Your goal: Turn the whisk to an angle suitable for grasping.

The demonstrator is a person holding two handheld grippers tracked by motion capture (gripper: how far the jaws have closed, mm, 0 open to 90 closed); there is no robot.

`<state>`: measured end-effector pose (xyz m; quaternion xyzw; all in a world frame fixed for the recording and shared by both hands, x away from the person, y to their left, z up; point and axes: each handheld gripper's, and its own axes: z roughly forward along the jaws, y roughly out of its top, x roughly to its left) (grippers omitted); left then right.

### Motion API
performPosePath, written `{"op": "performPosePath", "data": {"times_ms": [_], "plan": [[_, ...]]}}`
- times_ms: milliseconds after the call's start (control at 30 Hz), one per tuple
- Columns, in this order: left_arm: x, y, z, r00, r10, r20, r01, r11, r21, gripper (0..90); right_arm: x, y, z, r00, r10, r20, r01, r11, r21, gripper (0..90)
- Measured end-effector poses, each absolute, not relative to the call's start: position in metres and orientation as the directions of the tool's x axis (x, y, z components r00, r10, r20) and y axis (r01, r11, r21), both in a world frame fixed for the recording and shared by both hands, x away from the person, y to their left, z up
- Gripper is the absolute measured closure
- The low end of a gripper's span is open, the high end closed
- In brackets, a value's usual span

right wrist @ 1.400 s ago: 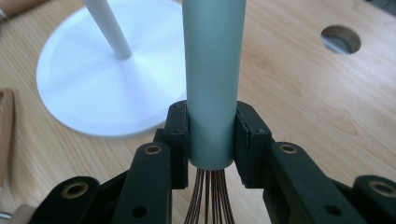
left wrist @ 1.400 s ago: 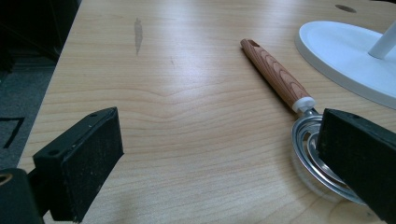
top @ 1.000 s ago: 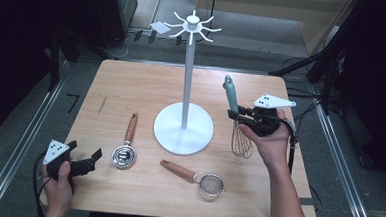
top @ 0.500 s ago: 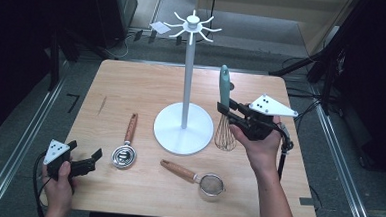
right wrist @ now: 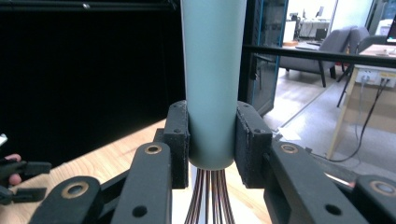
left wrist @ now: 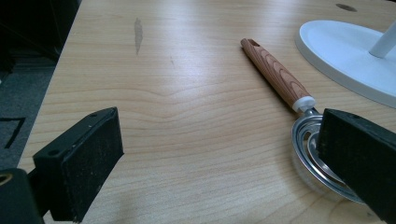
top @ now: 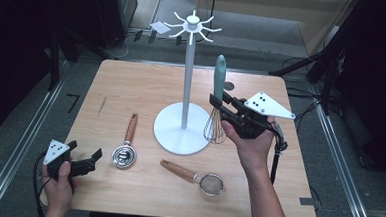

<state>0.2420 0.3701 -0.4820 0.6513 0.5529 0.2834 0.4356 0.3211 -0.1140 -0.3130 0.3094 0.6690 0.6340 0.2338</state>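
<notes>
A whisk [top: 220, 75] with a teal handle [right wrist: 212, 70] and wire loops hangs upright, lifted off the table just right of the white hook stand [top: 186, 83]. My right gripper [top: 217, 103] is shut on the lower end of that handle, its pads [right wrist: 177, 140] pressing both sides. The stand's hooks [top: 192, 24] sit above the handle's tip. My left gripper [top: 91, 160] rests low at the table's front left, jaws open with nothing between them [left wrist: 219, 154]. A wood-handled round utensil [left wrist: 275, 74] lies just ahead of its right pad.
The wood-handled round utensil [top: 124, 152] lies left of the stand's wide base [top: 172, 137]. A small mesh sieve [top: 211, 183] with a wooden handle lies near the front middle. Dark racks and cables surround the wooden table [top: 132, 85].
My right gripper has carried the whisk up and to the left, closer to the stand's pole, and the handle now stands more upright. The left gripper has stayed put.
</notes>
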Motion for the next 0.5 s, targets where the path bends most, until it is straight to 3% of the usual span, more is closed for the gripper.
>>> {"op": "performPosePath", "data": {"times_ms": [500], "plan": [[0.242, 0.370, -0.482, 0.229, 0.967, -0.112, 0.473, -0.010, 0.881, 0.9, 0.317, -0.104, -0.293, -0.696, 0.713, 0.084, 0.063, -0.056, 0.996, 71.2]]}}
